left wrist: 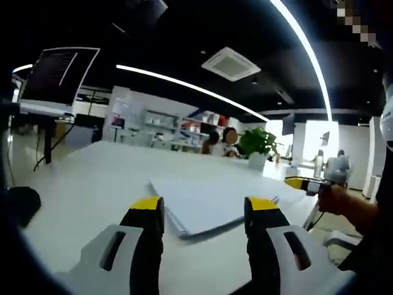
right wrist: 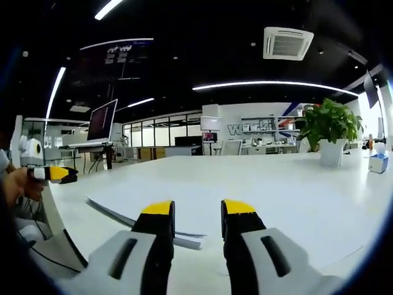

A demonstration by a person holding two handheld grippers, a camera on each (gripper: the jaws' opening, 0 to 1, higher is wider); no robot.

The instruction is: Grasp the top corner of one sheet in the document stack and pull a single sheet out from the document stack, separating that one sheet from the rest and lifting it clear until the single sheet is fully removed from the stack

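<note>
Lying flat on the white surface (left wrist: pixel 92 184), the stack of paper (left wrist: pixel 215 200) is sitting just beyond the left hand-held gripper (left wrist: pixel 205 210), whose yellow-tipped jaws are standing wide apart with nothing between them. In the left gripper view the near corner of the stack is pointing toward the gap between the jaws, and its layered edges are showing along the near side. Over to the right in that view, the right hand-held gripper is reaching in at the surface's edge, held by a person's hand (left wrist: pixel 334 198). In the right gripper view, the right hand-held gripper (right wrist: pixel 196 212) is hovering low over the surface with its jaws open a moderate way and gripping nothing, while the thin edge of the stack is running from the left toward its near jaw. A potted plant (right wrist: pixel 330 132) is standing on the far right of the surface, and a monitor (right wrist: pixel 102 121) is sitting farther off to the left.
</note>
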